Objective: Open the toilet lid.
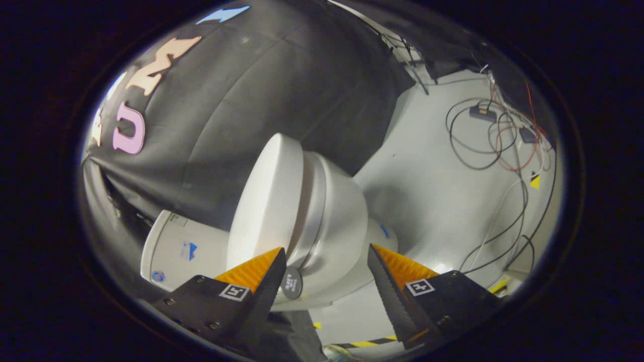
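Observation:
A white toilet stands just ahead of my fingers, seen tilted because the camera is rolled. Its lid [269, 201] lies shut on the seat and bowl [339, 221], with the tank [176, 249] behind it against the black cloth wall. My gripper [327, 251] is open, and nothing sits between the fingers. One fingertip [274, 259] is close to the lid's front edge, near a small dark round tag [292, 282] on the toilet's rim. The other fingertip [377, 254] is off to the side of the bowl, over the floor.
The grey floor [432, 191] spreads beyond the bowl. Loose black, red and white cables [495, 141] with small boxes lie on it farther off. Yellow-black tape [370, 343] marks the floor near my fingers. The black cloth wall [282, 80] hangs behind the toilet.

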A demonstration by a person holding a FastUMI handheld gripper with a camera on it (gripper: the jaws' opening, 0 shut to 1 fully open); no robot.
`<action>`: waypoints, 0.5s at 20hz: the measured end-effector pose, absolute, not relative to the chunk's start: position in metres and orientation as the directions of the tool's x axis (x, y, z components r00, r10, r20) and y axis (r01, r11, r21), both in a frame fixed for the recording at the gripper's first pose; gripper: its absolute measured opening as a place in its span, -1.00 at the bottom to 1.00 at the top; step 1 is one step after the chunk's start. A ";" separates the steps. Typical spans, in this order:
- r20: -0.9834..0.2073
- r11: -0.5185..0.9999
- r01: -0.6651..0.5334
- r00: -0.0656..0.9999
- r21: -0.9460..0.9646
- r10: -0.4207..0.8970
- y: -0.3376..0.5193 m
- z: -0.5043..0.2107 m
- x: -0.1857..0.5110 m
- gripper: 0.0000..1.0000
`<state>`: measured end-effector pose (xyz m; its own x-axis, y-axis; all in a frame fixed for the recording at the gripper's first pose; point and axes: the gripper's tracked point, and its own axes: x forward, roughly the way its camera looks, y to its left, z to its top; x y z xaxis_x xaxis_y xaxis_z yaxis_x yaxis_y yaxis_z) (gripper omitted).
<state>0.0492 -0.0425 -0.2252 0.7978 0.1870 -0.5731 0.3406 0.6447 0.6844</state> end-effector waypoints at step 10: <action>-0.531 0.464 0.365 0.791 0.807 0.303 -0.009 -0.220 0.050 -0.97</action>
